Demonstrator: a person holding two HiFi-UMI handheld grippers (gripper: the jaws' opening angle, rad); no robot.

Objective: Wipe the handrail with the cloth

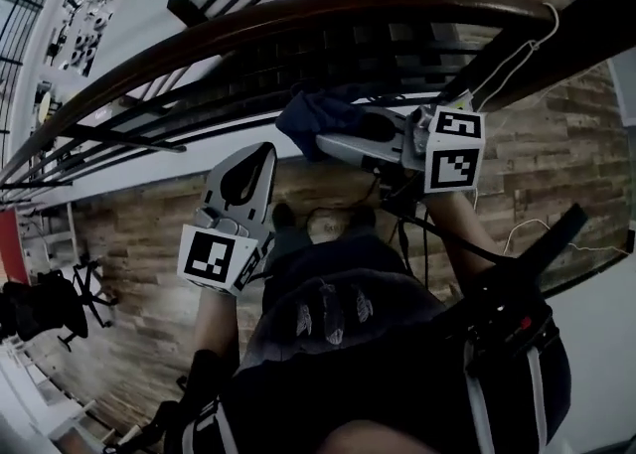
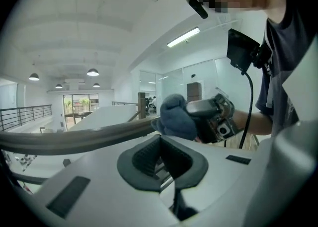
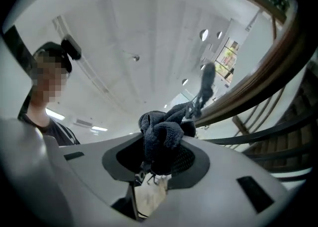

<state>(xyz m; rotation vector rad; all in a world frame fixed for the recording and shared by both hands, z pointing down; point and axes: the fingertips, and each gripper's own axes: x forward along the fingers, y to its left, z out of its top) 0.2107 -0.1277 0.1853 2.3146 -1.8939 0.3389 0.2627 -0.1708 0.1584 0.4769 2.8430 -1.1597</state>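
The dark brown handrail (image 1: 298, 15) curves across the top of the head view. A dark blue cloth (image 1: 310, 112) is bunched just on my side of it, and my right gripper (image 1: 333, 136) is shut on it. In the right gripper view the cloth (image 3: 161, 139) fills the jaws, with a strand reaching up toward the handrail (image 3: 258, 84). Whether the cloth touches the rail I cannot tell. My left gripper (image 1: 260, 152) is lower left of the cloth, pointing up at the rail, shut and empty. The left gripper view shows the cloth (image 2: 174, 116) beside the handrail (image 2: 74, 139).
Thin dark railing bars (image 1: 129, 134) run below the handrail. A black post (image 1: 527, 45) with a white cord (image 1: 517, 55) stands at the right. Wood flooring (image 1: 129, 263) lies under me, with office chairs (image 1: 50, 308) at lower left. The person's torso (image 1: 378, 363) fills the bottom.
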